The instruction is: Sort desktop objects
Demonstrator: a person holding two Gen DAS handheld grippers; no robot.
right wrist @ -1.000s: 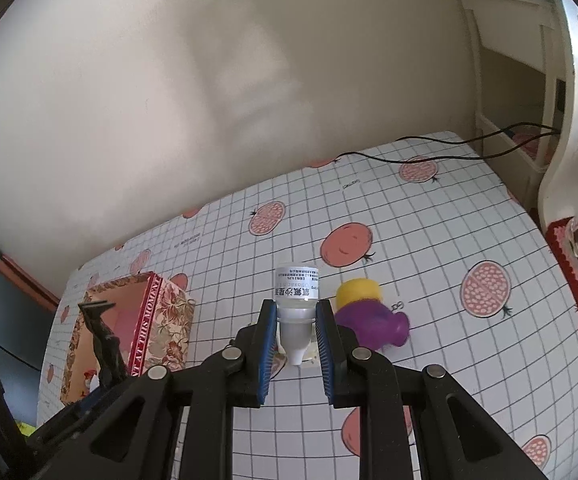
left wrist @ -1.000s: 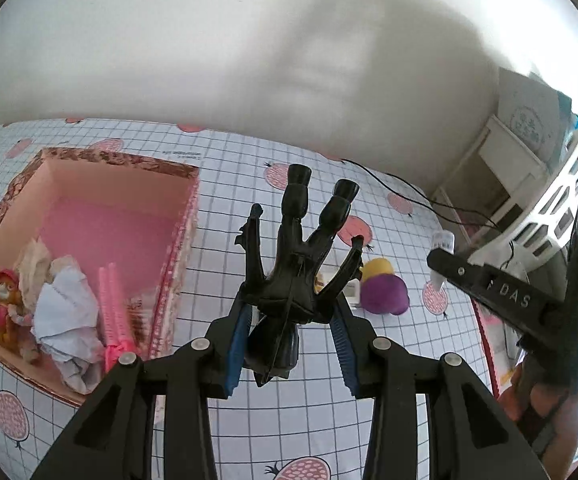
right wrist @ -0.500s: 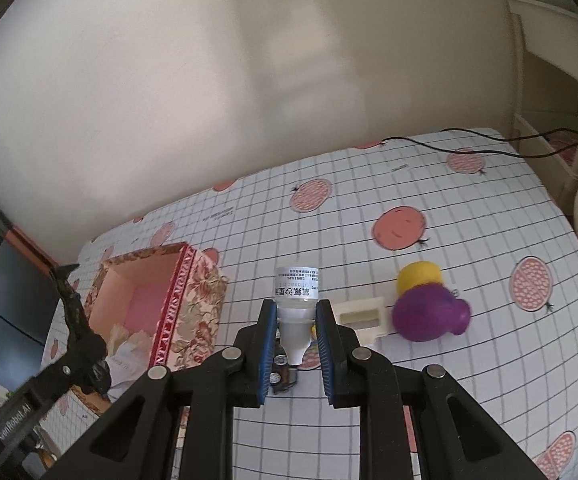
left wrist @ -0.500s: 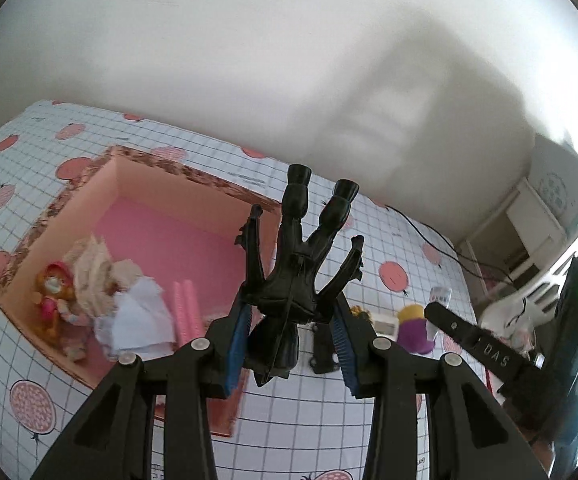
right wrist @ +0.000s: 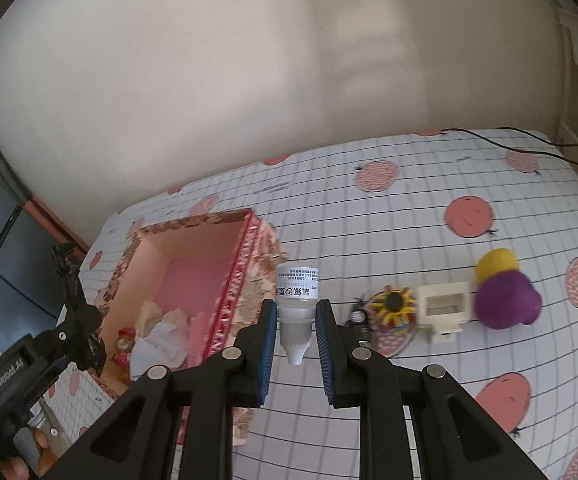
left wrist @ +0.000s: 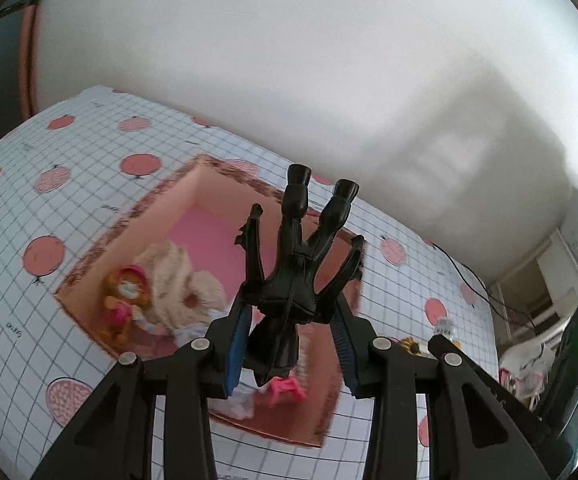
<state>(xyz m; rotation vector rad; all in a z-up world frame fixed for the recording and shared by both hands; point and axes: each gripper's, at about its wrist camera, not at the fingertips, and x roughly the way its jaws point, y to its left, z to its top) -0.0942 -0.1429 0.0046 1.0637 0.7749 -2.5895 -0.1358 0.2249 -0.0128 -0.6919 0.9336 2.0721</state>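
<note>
My left gripper [left wrist: 291, 312] is shut on a black toy figure [left wrist: 297, 276], held head down, legs up, above the open pink box [left wrist: 169, 196]. The box holds a small doll [left wrist: 123, 300], cream cloth [left wrist: 173, 276] and a pink comb [left wrist: 285, 388]. My right gripper [right wrist: 296, 320] is shut on a small white dropper bottle [right wrist: 297, 300], held above the tablecloth just right of the box [right wrist: 193, 276]. The left gripper with the black figure [right wrist: 75, 304] shows at the left of the right wrist view.
On the checked tablecloth [right wrist: 409, 208] to the right lie a sunflower clip [right wrist: 393, 306], a small dark item [right wrist: 359, 316], a white plastic piece [right wrist: 445, 306] and a purple and yellow toy [right wrist: 505, 292]. A black cable [right wrist: 529, 140] runs at the far edge. White shelving [left wrist: 549, 268] stands beyond.
My left gripper has carried the black figure left, from over the tablecloth to over the box. My right gripper has moved left with the bottle, closer to the box.
</note>
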